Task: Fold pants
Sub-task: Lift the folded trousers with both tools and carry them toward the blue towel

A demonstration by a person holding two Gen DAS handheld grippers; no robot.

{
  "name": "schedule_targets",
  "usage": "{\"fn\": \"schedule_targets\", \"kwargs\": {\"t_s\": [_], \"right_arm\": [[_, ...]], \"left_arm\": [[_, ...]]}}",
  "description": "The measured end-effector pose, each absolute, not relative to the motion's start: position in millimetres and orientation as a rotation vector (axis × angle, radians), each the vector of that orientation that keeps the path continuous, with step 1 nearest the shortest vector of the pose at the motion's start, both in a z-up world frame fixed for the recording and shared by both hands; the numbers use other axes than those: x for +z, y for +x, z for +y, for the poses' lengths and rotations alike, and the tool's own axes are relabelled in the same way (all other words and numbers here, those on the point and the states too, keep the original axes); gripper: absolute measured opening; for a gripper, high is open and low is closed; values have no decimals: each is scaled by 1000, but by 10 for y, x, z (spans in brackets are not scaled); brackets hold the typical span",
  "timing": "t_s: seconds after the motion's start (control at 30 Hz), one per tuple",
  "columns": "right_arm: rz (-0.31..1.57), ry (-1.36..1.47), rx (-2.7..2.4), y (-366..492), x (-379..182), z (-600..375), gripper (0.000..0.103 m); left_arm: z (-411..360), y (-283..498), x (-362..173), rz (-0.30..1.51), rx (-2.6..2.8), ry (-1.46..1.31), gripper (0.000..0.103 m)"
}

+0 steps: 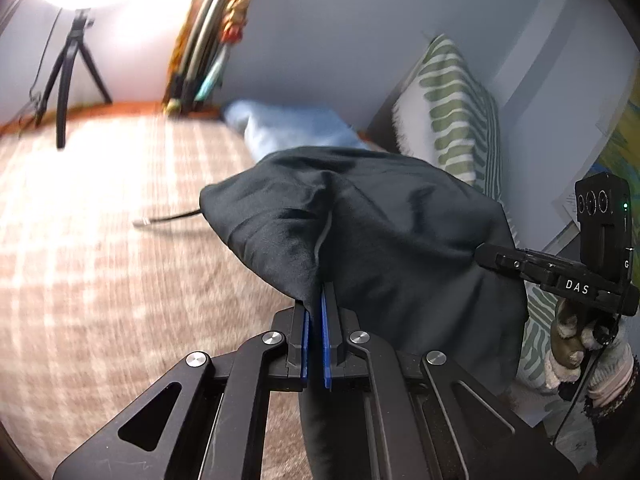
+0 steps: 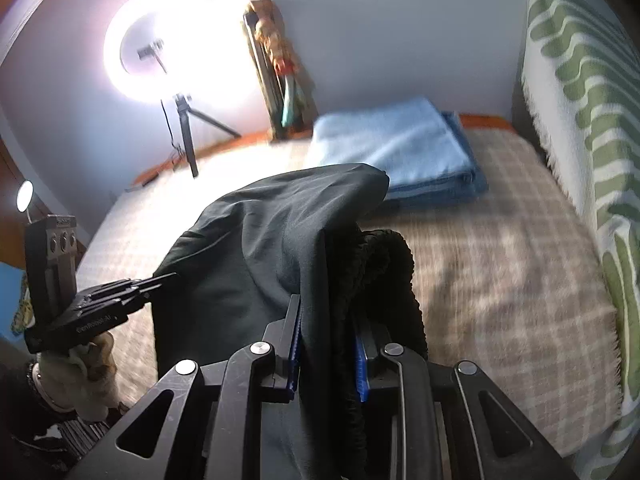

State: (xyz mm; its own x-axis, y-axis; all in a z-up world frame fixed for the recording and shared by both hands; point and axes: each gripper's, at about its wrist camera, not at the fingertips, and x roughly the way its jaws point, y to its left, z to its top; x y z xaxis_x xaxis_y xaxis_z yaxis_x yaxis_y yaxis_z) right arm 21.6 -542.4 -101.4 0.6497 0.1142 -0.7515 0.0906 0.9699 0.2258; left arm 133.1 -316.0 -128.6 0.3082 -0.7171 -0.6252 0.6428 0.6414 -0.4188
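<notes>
The black pants (image 1: 384, 224) hang lifted above the checked bedspread, bunched over both grippers. My left gripper (image 1: 316, 292) is shut on a fold of the pants; its blue pads pinch the cloth. My right gripper (image 2: 326, 312) is shut on the pants (image 2: 260, 248) near the ribbed elastic waistband (image 2: 394, 264), which droops to the right of the jaws. Each gripper shows in the other's view: the right gripper (image 1: 486, 254) grips the cloth's right edge, the left gripper (image 2: 168, 278) its left edge. A black drawstring (image 1: 168, 218) trails onto the bed.
A folded light blue blanket (image 2: 400, 148) lies at the back of the bed (image 2: 500, 248). A green and white striped throw (image 2: 580, 80) drapes along the right. A ring light on a tripod (image 2: 180, 52) stands at the back left, next to leaning frames (image 2: 280, 80).
</notes>
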Motion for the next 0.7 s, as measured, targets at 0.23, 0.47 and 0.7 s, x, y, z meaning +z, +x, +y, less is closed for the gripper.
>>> {"fn": "schedule_targets", "kwargs": {"t_s": [0.23,0.47,0.7], "right_arm": [[754,200,9,315,-529,-5421,20],[656,163,-12,624,-143,-5567,20],[619,174,-37,1108,-2,-5870,20]], "left_arm": [[-3273,1504,-859,772,-918,-84,3],[-3532,1823,-472,670,-915,-56,3],[-3828,2211,-287,625,-899,-41,3]]}}
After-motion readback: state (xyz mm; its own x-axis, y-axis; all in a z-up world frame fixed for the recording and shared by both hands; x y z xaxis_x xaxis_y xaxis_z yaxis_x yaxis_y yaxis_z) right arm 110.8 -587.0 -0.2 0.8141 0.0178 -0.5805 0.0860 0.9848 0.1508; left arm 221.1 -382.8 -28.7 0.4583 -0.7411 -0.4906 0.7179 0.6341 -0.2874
